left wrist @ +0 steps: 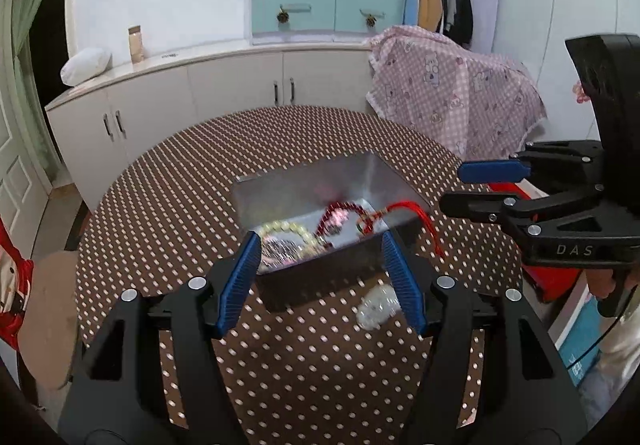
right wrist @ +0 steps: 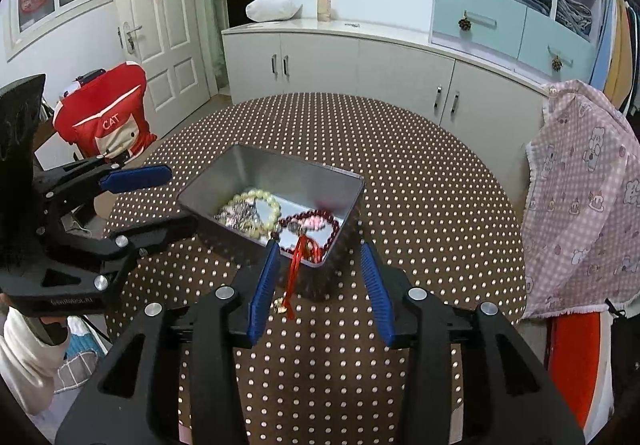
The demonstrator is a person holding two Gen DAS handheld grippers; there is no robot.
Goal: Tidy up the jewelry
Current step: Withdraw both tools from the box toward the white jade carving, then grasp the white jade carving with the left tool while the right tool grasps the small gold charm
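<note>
Black claws (right wrist: 322,287), blue ribbed pads (silver screws).

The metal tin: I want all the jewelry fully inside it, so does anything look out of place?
Yes. The red tassel of the dark red bead bracelet hangs over the metal tin's near rim onto the tablecloth. A clear bracelet also lies outside, beside the tin.

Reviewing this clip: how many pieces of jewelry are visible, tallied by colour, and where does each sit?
Pale cream bead bracelet, in the silver metal tin: 1
Dark red bead bracelet with red tassel, tassel hanging over the tin's rim: 1
Clear crystal bead bracelet, on the dotted tablecloth: 1
Total: 3
</note>
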